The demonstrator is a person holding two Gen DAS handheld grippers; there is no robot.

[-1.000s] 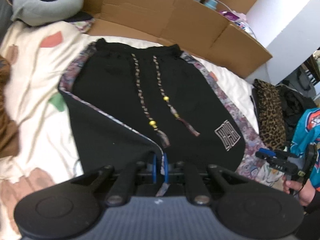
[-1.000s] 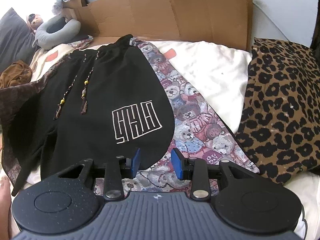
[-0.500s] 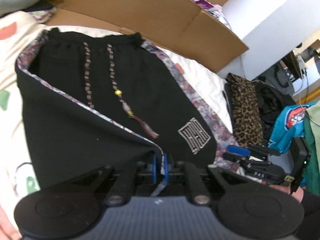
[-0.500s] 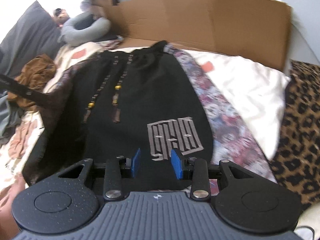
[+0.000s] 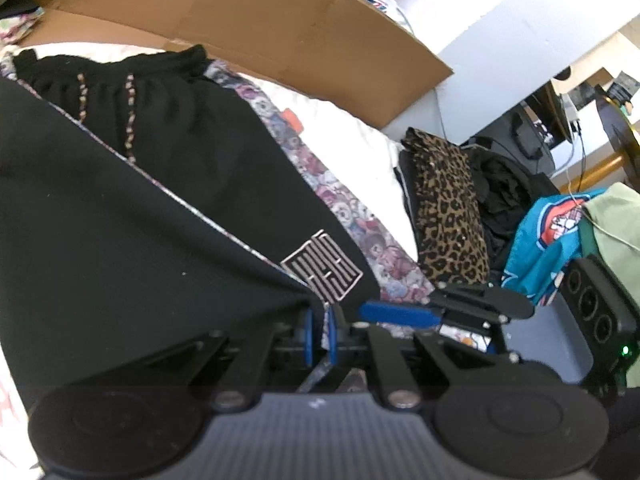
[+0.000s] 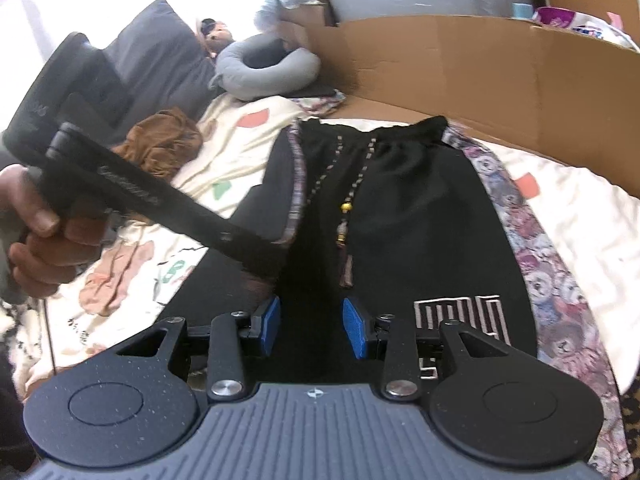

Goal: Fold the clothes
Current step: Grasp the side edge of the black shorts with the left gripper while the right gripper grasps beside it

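Note:
Black shorts with bear-print side panels, a beaded drawstring and a white logo lie flat on the bed. My left gripper is shut on the hem of one leg, which it holds folded over the other leg beside the logo. In the right wrist view a hand holds that gripper, which reaches in from the left. My right gripper hovers open over the middle of the shorts, nothing between its blue pads. One of its blue fingers lies just right of the left gripper.
Flattened cardboard stands along the far side of the bed. A grey neck pillow, a dark pillow and a brown garment lie at the far left. A leopard-print cloth, black clothes and a teal garment sit right of the bed.
The left gripper has carried the held leg to the right, across the shorts as far as the logo. The right gripper, still open, moved left from the bear-print edge to the middle.

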